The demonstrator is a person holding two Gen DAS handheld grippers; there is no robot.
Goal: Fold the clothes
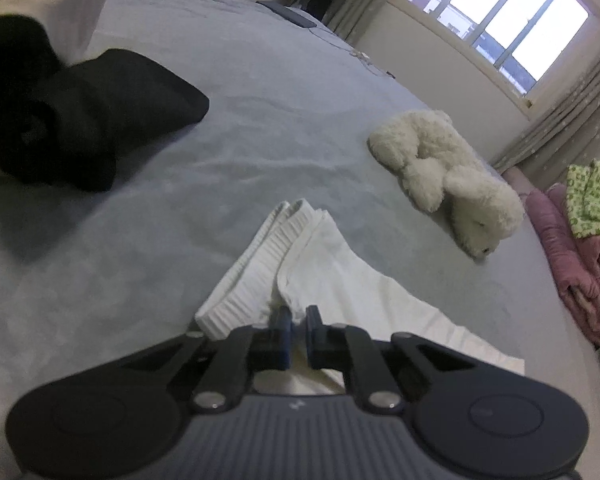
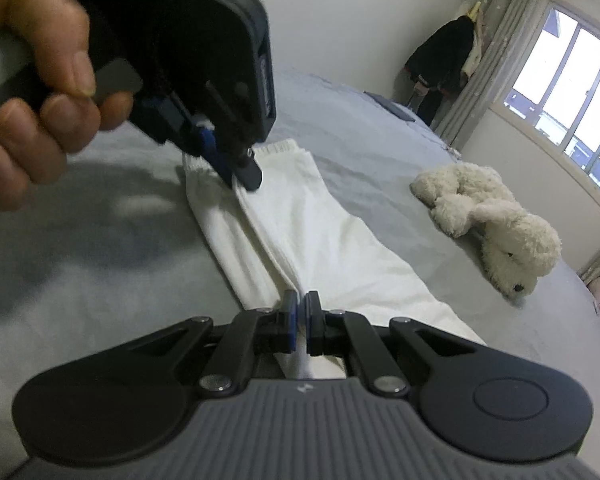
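The white trousers lie on the bed, long axis running from lower centre to upper left. Right tongs pinch the near fold; left tongs pinch the cuffs.

White garment: near end hidden under left gripper body. Black clothing blurred (left edge crops it). Pink quilt cropped right.

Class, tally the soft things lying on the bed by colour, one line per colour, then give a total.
White: 2, the white trousers and the plush bear
Black: 1, the black garment
Total: 3
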